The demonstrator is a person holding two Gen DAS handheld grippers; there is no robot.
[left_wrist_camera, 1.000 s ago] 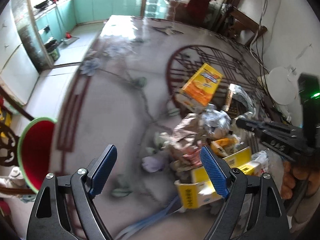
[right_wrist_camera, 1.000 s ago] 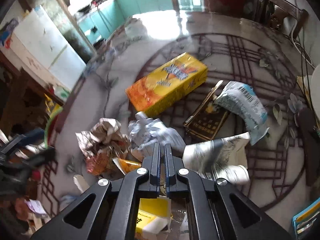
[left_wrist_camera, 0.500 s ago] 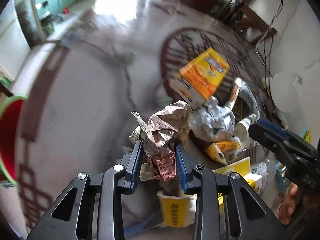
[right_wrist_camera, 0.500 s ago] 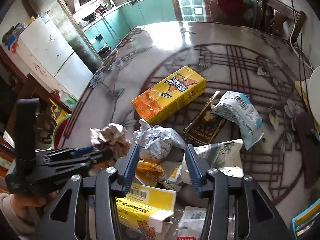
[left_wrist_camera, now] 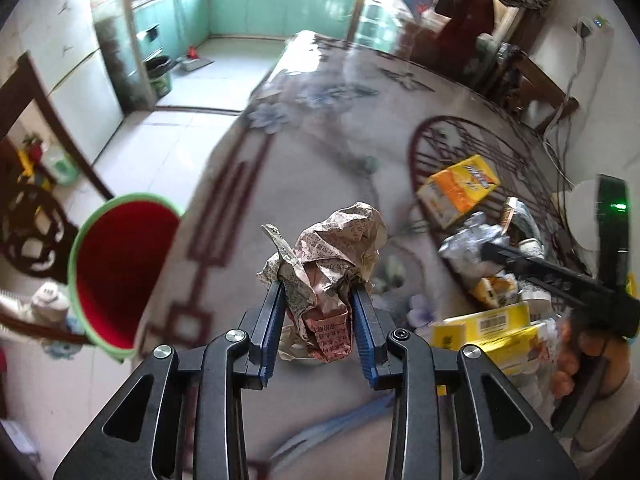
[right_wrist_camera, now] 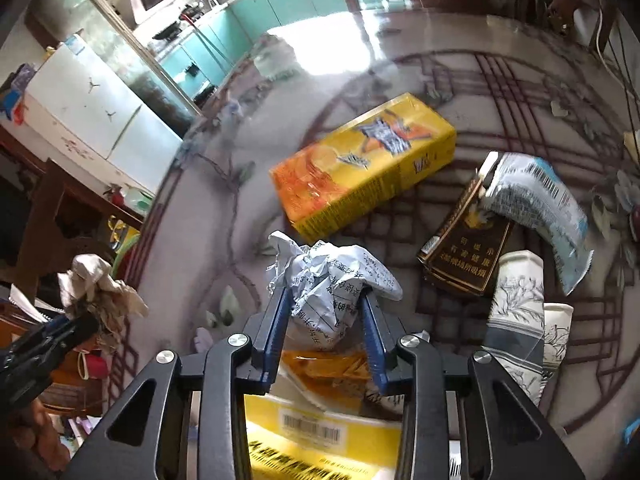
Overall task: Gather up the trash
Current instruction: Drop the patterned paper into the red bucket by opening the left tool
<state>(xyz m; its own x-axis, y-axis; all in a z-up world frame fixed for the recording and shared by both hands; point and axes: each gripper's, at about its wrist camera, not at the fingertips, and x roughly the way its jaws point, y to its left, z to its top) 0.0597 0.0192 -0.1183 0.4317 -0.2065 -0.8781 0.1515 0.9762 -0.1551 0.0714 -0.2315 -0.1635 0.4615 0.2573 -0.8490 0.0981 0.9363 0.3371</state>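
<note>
Progress: early; no piece of trash shows inside the red bin [left_wrist_camera: 120,276], and most of the litter lies on the table [left_wrist_camera: 320,152].
Left gripper [left_wrist_camera: 318,318]: jaws pinched on a crumpled brown paper wad [left_wrist_camera: 336,256], lifted off the table, the bin's mouth near on its left beyond the table edge.
Right gripper [right_wrist_camera: 326,328]: jaws have just been closing and now press the sides of a crumpled white printed paper [right_wrist_camera: 332,284], which sits on the heap.
Left to do: both wads into the bin, then the orange juice carton [right_wrist_camera: 364,164], dark cigarette box [right_wrist_camera: 466,248], pale snack bag [right_wrist_camera: 536,204], paper cups [right_wrist_camera: 516,308] and yellow boxes [right_wrist_camera: 320,436].
Surroundings: kitchen cabinets, fridge and chairs lie well apart.
Obstacles: nothing between the brown wad and the bin; the table edge must be crossed.
</note>
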